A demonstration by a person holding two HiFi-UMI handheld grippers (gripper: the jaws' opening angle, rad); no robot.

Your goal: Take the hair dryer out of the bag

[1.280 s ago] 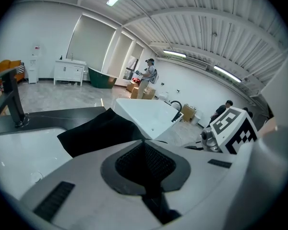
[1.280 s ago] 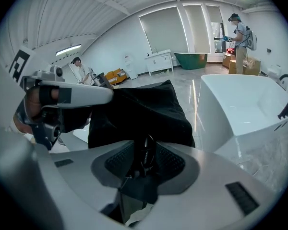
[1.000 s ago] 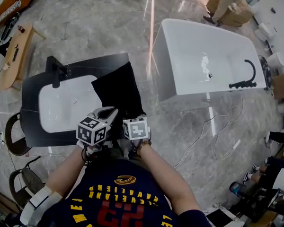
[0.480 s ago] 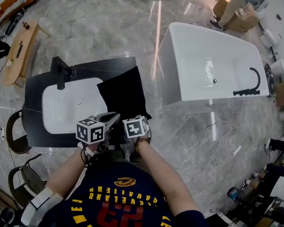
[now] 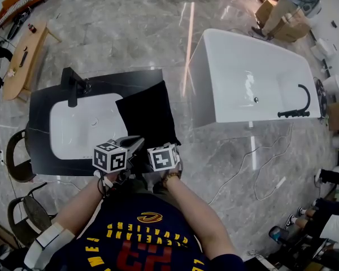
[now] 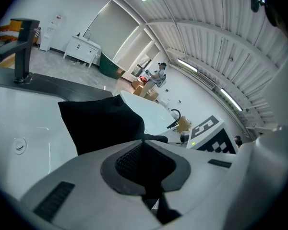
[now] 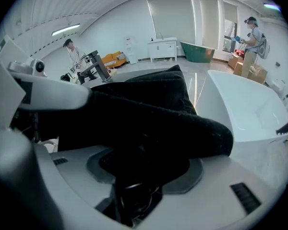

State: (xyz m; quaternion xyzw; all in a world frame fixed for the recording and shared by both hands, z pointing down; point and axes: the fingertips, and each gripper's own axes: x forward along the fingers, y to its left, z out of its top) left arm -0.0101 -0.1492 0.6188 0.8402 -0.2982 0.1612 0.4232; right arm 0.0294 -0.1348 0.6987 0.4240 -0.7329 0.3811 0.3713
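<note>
A black bag [image 5: 147, 114] lies on the right part of a black vanity counter [image 5: 45, 103], beside its white basin. Both grippers are at the bag's near end. My left gripper [image 5: 137, 141] is shut, and in the left gripper view the edge of the bag [image 6: 101, 121] runs into its closed tips [image 6: 145, 145]. My right gripper [image 5: 161, 148] stands wide, and dark folds of the bag [image 7: 149, 104] fill the space between its jaws [image 7: 144, 162]. Low between them sits a dark, glossy round thing that I cannot identify. No hair dryer is plainly visible.
A black faucet [image 5: 72, 86] stands at the basin's far left. A white bathtub [image 5: 254, 78] is on the floor to the right, with a cable [image 5: 254, 162] lying in front of it. Chairs [image 5: 17, 157] stand left of the counter. A person [image 5: 277, 10] works far off.
Both grippers stay at the bag's near end. The left gripper's marker cube has rolled slightly. The bag lies as before.
</note>
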